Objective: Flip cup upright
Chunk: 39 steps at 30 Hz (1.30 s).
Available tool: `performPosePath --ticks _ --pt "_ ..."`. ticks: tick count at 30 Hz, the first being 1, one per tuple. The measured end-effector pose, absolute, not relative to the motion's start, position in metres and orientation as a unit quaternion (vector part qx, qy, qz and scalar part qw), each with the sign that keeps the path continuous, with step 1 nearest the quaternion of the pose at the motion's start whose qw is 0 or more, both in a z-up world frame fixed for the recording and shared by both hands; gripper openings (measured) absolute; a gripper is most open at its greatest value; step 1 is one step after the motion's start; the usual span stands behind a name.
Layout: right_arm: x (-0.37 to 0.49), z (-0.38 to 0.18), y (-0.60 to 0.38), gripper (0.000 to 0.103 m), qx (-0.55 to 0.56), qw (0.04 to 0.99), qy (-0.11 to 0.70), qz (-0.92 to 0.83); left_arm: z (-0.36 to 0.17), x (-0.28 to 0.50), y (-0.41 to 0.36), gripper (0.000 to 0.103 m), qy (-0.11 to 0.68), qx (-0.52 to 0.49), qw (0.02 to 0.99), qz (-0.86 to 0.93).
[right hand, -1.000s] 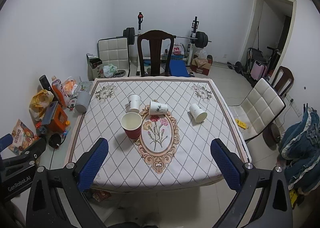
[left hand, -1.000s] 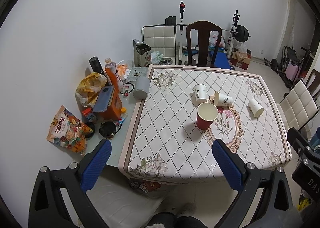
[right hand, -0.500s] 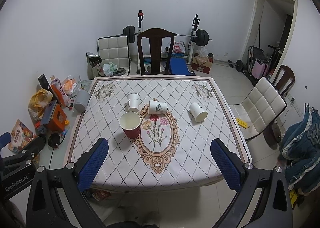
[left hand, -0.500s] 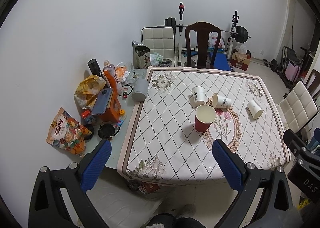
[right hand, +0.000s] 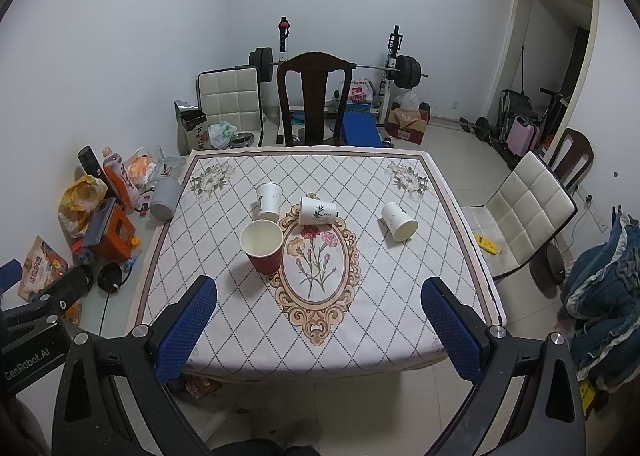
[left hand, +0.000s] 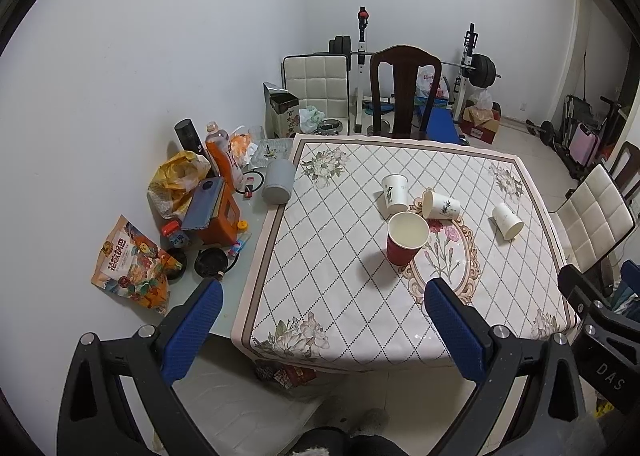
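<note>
While I hold both the left gripper (left hand: pixel 320 330) and right gripper (right hand: pixel 320 330) spread wide and empty, short of the table (right hand: pixel 400 320), two white cups (right hand: pixel 317 211) beside the red cup (right hand: pixel 262 246) lie tipped, awaiting righting

My left gripper (left hand: pixel 323 319) and right gripper (right hand: pixel 319 316) look alike: black frames, silver screws, blue textured pads (right hand: pixel 186 329); white "GenRobot.AI" lettering.

Red cup (right hand: pixel 262 246) upright – three white cups (two tipped) behind.
</note>
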State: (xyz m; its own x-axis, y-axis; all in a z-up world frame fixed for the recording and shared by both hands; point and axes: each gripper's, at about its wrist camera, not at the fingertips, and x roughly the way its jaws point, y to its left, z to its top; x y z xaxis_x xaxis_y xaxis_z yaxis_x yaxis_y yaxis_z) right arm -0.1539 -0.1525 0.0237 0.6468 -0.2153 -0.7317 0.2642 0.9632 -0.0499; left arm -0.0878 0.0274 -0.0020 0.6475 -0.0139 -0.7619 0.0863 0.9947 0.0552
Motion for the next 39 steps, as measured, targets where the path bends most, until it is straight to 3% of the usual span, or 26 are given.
performPosePath --ticks 39 --pt "-0.1500 0.0286 -0.1433 0.103 0.032 0.908 0.399 -0.126 0.0005 -0.0880 0.0285 0.103 0.417 0.039 0.908 -0.029"
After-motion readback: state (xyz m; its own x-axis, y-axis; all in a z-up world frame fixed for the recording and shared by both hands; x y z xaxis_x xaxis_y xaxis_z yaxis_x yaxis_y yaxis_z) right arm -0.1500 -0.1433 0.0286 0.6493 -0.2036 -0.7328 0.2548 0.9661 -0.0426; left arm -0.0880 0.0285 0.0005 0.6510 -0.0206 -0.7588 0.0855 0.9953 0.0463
